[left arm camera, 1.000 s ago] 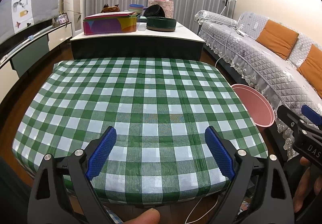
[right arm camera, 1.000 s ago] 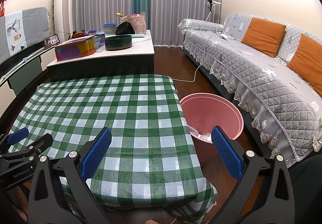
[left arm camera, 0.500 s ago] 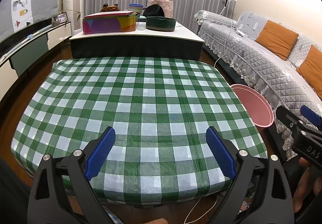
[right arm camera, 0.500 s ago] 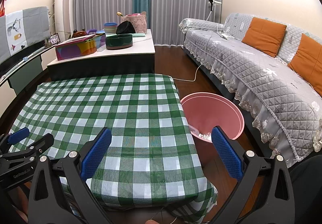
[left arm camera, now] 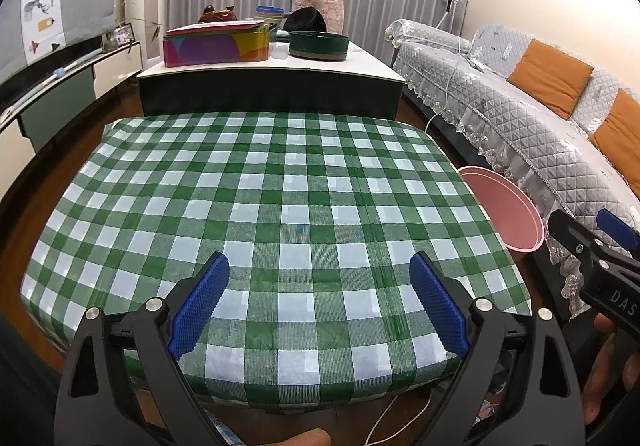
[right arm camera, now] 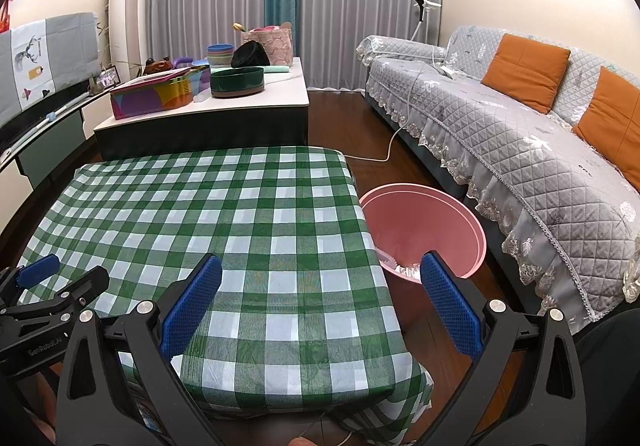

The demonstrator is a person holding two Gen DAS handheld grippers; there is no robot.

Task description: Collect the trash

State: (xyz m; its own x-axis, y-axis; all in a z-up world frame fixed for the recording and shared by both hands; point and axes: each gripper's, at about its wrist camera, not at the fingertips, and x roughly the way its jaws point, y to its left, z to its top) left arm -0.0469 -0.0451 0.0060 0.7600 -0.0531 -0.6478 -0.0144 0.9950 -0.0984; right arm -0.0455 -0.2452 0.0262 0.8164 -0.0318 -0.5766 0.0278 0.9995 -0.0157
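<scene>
No trash shows on the green checked tablecloth (left arm camera: 280,205); white scraps lie in the pink bin (right arm camera: 424,221), right. Left gripper (left arm camera: 318,302) and right gripper (right arm camera: 320,302) hover, jaws apart, empty; collecting looks done.

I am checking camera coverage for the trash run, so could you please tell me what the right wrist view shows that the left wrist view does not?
Only the right wrist view looks into the round pink plastic bin, where something white lies at the bottom; it also shows a tall white floor-standing air conditioner.

Only the left wrist view shows the right gripper from the side, at its right edge.

Both show the green-and-white checked tablecloth, the grey quilted sofa with orange cushions, and a low white table with a multicoloured tin. The left gripper and right gripper are open and empty.
</scene>
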